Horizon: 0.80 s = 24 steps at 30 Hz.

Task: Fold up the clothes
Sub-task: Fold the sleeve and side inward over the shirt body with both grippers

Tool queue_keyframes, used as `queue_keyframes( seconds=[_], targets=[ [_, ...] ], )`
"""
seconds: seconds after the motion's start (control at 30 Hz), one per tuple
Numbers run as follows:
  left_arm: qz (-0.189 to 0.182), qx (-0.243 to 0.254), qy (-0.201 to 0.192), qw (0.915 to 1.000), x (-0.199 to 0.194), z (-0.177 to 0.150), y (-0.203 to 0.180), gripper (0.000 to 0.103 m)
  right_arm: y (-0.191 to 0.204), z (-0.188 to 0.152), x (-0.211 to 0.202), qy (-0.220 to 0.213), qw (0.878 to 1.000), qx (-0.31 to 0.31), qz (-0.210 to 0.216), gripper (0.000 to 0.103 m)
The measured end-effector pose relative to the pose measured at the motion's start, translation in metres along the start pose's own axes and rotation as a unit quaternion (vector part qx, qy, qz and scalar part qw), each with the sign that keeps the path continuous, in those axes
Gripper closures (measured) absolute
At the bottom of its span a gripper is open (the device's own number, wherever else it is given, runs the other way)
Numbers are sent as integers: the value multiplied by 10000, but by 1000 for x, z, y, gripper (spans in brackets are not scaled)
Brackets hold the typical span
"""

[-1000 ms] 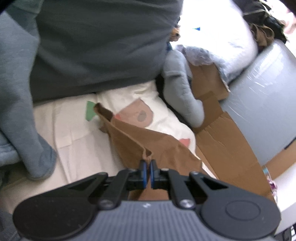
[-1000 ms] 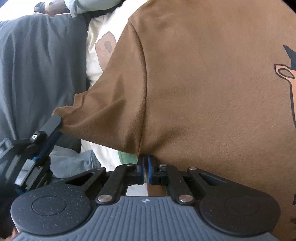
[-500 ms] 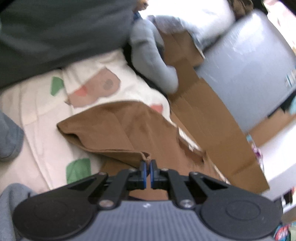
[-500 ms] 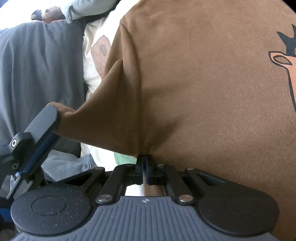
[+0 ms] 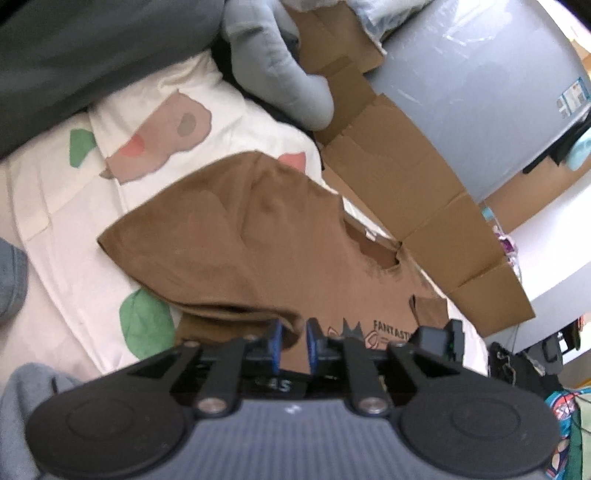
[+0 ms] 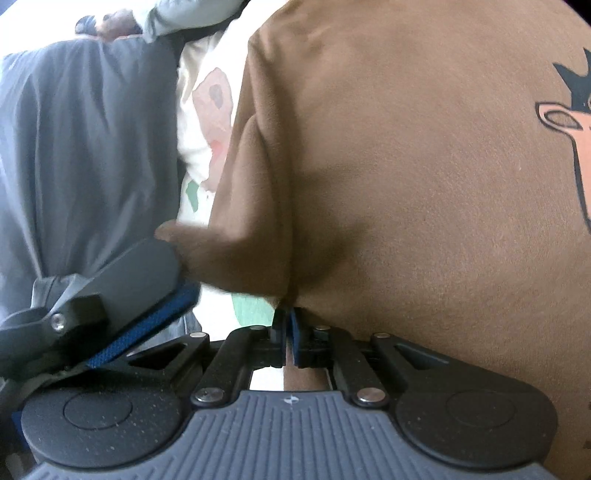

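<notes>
Covering the work surface is a cream sheet (image 5: pixel 55 206) printed with green leaves and pinkish-brown animal shapes, and on it one brown T-shirt (image 5: pixel 236 236) is spread, its folded sleeve edge lying nearest the left wrist camera. A cartoon print (image 6: pixel 569 125) in orange and black is seen on the shirt's front, with dark lettering beside it. Along the sheet's far side one length of flattened cardboard (image 5: pixel 417 192) is laid, and behind that a large grey panel (image 5: pixel 480 92) wrapped in clear film is stood. One pale grey sleeve-like garment (image 5: pixel 280 74) is draped over the sheet's top edge, and a dark grey cloth (image 5: pixel 92 48) is bunched at the upper left. Two grippers are counted. The left gripper (image 5: pixel 293 341) has just been opening; its blue pads are parted, and a lip of the shirt's fold sits between them without being pinched. The right gripper (image 6: pixel 286 334) has also just been opening, yet only a narrow slit shows between its pads, with the shirt's hem in that slit; whether the cloth is still pressed cannot be told. In the right wrist view, a person's sleeve (image 6: pixel 192 11) and hand are seen at the top edge.
</notes>
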<state>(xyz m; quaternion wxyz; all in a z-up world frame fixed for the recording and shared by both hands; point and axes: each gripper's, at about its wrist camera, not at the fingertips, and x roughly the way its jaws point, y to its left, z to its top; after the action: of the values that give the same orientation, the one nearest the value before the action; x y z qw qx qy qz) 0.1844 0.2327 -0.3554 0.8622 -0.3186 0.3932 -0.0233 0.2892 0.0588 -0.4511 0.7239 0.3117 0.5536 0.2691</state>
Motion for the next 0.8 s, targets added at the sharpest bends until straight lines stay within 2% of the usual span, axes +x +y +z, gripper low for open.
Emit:
queue_keyframes(
  seconds=[0.03,0.07,0.17,0.27,0.4,0.57,0.8],
  targets=[
    [47,11,-27,10000,-2,0,0,83,0,-3,-6,24,10000,-49,-23,87],
    [120,11,-73,9999,-5,-2,2,83,1,-3,-10,21,9999,-123,-36,76],
    [443,-40,-203,9988,-11,-4,11,83,7,-3,-21,-23,9992,-388,-92,58],
    [873,48,-287,9958,-11,-8,17,83,9,-4,-34,-33,9979,-589,-254,58],
    [1175,80,-305,9926,-6,-16,24,83,15,4,-42,-63,9954,-838,-453,58],
    [1570,270,-63,9872,14,-26,27,83,18,11,-60,-163,9887,-1237,-829,58],
    [1703,443,43,9844,34,-26,27,83,31,23,-56,-172,9744,-1933,-1140,58]
  ],
)
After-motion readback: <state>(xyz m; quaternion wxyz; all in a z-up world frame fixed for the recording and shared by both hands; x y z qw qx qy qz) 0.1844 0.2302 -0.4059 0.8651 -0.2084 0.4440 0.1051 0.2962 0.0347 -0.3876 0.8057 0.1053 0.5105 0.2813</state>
